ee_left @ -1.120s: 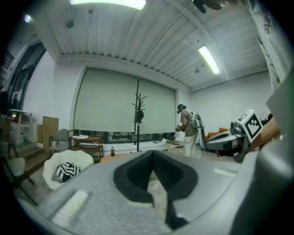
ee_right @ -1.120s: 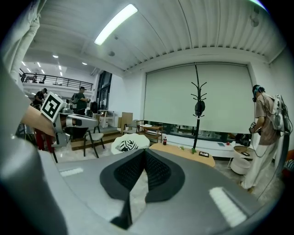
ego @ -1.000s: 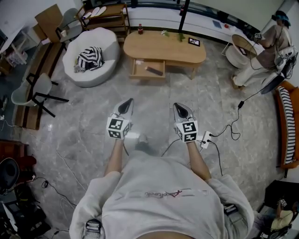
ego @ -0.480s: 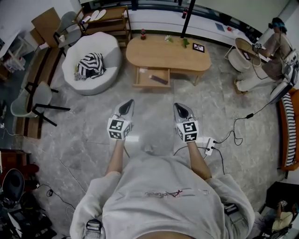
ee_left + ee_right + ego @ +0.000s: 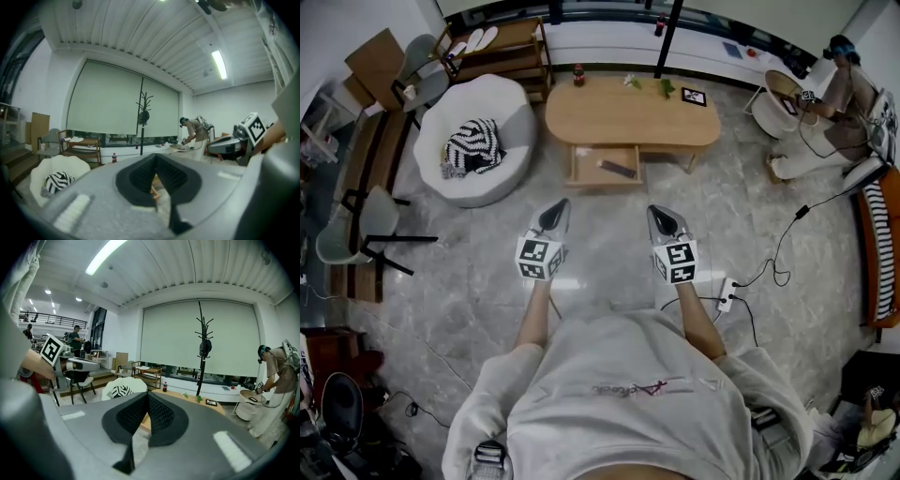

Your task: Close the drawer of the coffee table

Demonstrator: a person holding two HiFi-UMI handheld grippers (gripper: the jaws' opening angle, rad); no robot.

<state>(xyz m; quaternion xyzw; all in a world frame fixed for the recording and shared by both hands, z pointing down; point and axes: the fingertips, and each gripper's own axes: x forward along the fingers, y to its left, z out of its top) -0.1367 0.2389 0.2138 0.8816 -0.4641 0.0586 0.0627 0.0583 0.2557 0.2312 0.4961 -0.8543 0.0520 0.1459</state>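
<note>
The oval wooden coffee table stands ahead on the marble floor. Its drawer is pulled out toward me, with a dark flat object lying inside. My left gripper and right gripper are held side by side in front of me, both shut and empty, well short of the drawer. In the left gripper view the shut jaws cover most of the table; a strip of the drawer shows between them. The table top appears beyond the jaws in the right gripper view.
A white round armchair with a striped cushion sits left of the table. A grey chair stands at far left. A power strip and cables lie on the floor at right. A person bends over at far right.
The table and drawer have drawn closer to me in the head view as I walk forward. Both grippers keep their shut pose.
</note>
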